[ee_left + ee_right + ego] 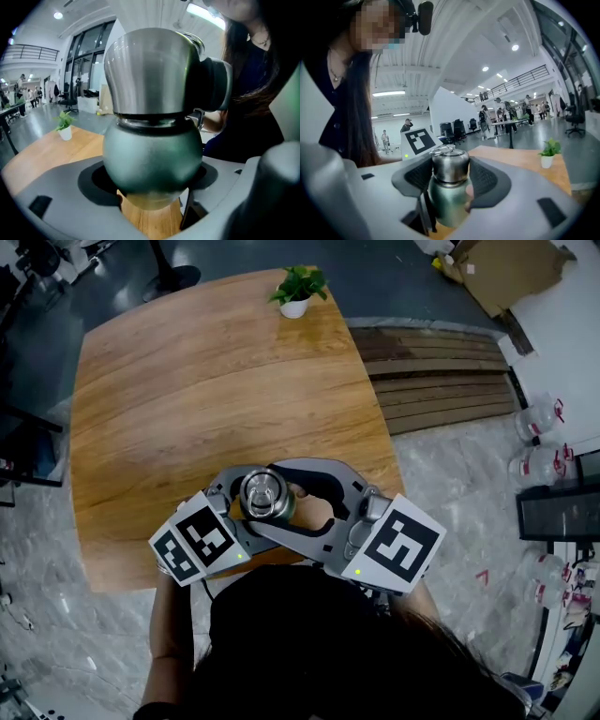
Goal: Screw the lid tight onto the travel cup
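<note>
**At the desk's near edge: two grippers hold a travel cup and its lid**

Low in the middle of the head view, over the near part of a wooden desk [187, 381], a person holds two grippers that meet around one upright travel cup [152, 159]. The cup has a rounded green body and a tall steel lid [150, 70] on top. A small potted plant [298, 287] stands well apart at the upper edge of the desk.

The left gripper [150, 187] is clamped on the cup's green body, one jaw on each side. The right gripper [450, 173] is pressed onto the steel lid, with its ribbed black pads [487, 179] against opposite sides. The cup fills the centre of both gripper views. In the left one the body sits low in the frame and the lid rises above it. A dark seam shows where lid and body meet, and I cannot tell whether the lid is fully screwed down. Whether the cup's base rests on the wood or hangs just above it is also unclear.

Judging from this hold, the main risk is slipping. The body is round and smooth, so it may turn inside the left gripper when the lid is twisted, and the thread would then not tighten. The steel lid could likewise slide between the right gripper's pads. If the two grippers tilt out of line, the lid may bind crookedly on the thread. The cup is also close to the desk's near edge, so it could fall to the floor if either hold loosens.
</note>
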A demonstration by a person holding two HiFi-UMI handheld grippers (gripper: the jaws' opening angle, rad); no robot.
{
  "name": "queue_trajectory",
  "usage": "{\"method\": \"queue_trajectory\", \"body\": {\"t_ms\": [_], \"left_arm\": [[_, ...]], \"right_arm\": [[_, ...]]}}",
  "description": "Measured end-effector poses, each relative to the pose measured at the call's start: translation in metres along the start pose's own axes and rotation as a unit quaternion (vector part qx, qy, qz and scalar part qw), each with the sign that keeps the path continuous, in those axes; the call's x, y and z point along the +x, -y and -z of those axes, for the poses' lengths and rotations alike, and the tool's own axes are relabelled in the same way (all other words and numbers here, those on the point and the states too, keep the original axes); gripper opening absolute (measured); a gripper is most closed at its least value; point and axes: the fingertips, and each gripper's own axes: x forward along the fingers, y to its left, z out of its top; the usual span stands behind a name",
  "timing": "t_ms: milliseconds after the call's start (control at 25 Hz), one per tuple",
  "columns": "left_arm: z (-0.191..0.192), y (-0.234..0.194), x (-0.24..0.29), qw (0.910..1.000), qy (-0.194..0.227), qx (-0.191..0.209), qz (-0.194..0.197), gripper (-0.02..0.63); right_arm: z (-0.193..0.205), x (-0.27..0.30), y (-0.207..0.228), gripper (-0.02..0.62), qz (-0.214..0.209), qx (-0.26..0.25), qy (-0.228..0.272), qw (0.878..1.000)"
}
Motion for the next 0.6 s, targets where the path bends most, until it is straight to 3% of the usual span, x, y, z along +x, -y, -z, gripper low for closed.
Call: {"method": "queue_trajectory", "body": {"t_ms": [240, 320, 520, 600], "left_arm": [[0.002, -0.025, 0.003, 0.9956, -0.005, -0.047, -0.082, 0.383], [0.003, -0.028, 0.005, 0.9946, -0.003, -0.054, -0.089, 0.383], [0.004, -0.013, 0.005, 0.999, 0.002, -0.03, -0.034, 0.383], [0.005, -0.007, 0.004, 0.9998, -0.004, -0.012, -0.016, 0.383]], "right_arm": [[0.003, 0.005, 0.018, 0.244, 0.095, -0.008, -0.008, 0.995], [0.004, 0.006, 0.02, 0.244, 0.107, 0.001, -0.006, 0.994], [0.0, 0.001, 0.009, 0.244, 0.041, 0.035, -0.001, 0.999], [0.0, -0.001, 0.007, 0.243, 0.028, 0.026, -0.007, 0.999]]}}
